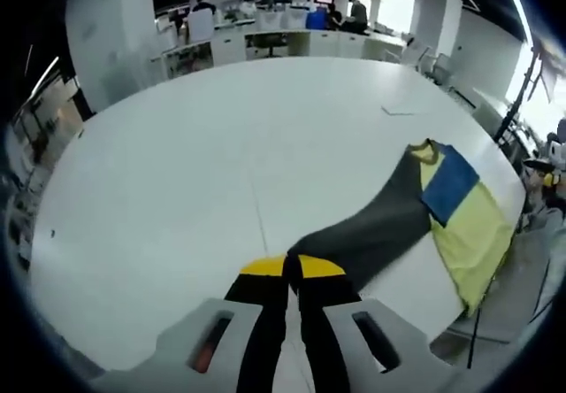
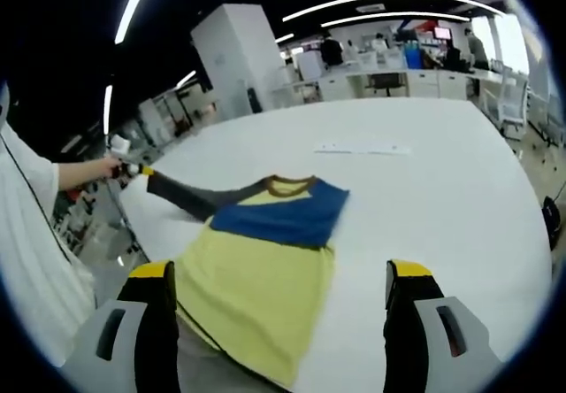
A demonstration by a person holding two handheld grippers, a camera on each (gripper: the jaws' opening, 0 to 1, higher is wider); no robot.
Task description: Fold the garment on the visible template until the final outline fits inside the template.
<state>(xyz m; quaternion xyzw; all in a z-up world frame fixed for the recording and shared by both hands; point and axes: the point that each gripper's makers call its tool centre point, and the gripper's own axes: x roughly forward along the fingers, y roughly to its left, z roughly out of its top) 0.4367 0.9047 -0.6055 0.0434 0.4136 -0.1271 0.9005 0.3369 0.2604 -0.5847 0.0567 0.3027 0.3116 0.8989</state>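
Now | left gripper [image 1: 292,273] is pinching the dark sleeve [image 1: 371,229], stretching it away from the shirt [image 2: 261,269] | right gripper [image 2: 283,300] is hanging wide over the yellow body | shirt is lying at the table [image 1: 177,189] edge, hem overhanging | sleeve's length is running straight toward the left gripper | no template outline or writing readable.

Left gripper view looks low across the desk [image 1: 221,172] along the garment [image 1: 460,225]; right gripper view hangs just beside that same garment [image 2: 265,269], facing it.
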